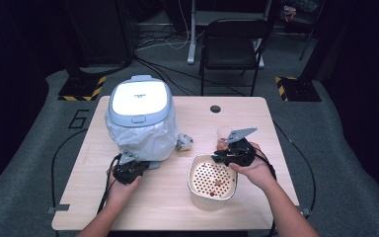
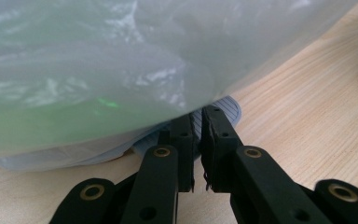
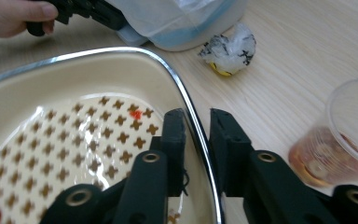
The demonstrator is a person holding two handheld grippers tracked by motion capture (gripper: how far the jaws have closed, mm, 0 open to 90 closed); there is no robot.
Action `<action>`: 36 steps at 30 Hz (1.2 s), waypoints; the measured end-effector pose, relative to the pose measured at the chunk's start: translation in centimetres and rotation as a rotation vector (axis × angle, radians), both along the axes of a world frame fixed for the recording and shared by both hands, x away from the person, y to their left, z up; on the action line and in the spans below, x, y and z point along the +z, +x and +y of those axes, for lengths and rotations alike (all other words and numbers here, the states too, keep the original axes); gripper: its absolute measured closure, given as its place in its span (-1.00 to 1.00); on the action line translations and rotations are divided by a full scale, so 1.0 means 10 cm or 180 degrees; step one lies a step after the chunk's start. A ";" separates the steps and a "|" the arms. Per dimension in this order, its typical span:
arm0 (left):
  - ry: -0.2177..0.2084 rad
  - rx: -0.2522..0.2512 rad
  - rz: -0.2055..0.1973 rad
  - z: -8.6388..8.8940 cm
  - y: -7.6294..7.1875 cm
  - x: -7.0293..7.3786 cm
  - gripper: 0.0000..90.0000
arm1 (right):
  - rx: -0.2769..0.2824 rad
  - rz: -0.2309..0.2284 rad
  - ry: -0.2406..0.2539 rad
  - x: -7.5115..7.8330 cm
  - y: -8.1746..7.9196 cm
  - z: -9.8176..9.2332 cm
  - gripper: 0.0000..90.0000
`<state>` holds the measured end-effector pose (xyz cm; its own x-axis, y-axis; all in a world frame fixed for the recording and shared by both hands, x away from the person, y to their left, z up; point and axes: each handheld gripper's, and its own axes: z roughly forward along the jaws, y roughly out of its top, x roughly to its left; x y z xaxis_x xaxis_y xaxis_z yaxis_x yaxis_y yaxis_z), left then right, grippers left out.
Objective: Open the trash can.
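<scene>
Nearest the person, the right gripper (image 3: 198, 154) is pinching the rim of a cream pan (image 1: 195, 192) holding a perforated tray; beyond, a cup (image 3: 349, 135) is holding amber liquid; the left gripper (image 2: 198, 140), jaws pressed together, is meeting a bagged cooker (image 1: 140, 121).

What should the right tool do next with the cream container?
Probably lift it slightly to test the hold. The right tool straddles the rim of the cream container, one jaw inside, one outside, closed on it, while the left tool pinches the plastic bag.
</scene>
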<state>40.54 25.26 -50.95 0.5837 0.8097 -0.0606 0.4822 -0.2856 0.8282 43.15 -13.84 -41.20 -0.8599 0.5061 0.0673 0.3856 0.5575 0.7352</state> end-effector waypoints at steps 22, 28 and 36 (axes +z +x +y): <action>-0.0001 0.0008 -0.0009 -0.01 0.00 0.00 0.85 | -0.0641 -0.0165 0.0020 0.02 -0.18 -0.88 0.88; -0.0002 -0.0001 0.0004 0.00 0.00 0.00 0.85 | -0.0765 -0.0195 0.0004 0.05 -0.13 -1.11 0.88; 0.0007 0.0011 -0.0014 0.00 0.00 0.00 0.85 | -0.0906 -0.0200 0.0010 0.07 -0.04 -1.29 0.88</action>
<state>40.55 25.27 -50.96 0.5812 0.8118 -0.0562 0.4796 -0.2858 0.8296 42.77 -26.69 -40.52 -0.6859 0.7274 0.0204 0.4799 0.4312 0.7640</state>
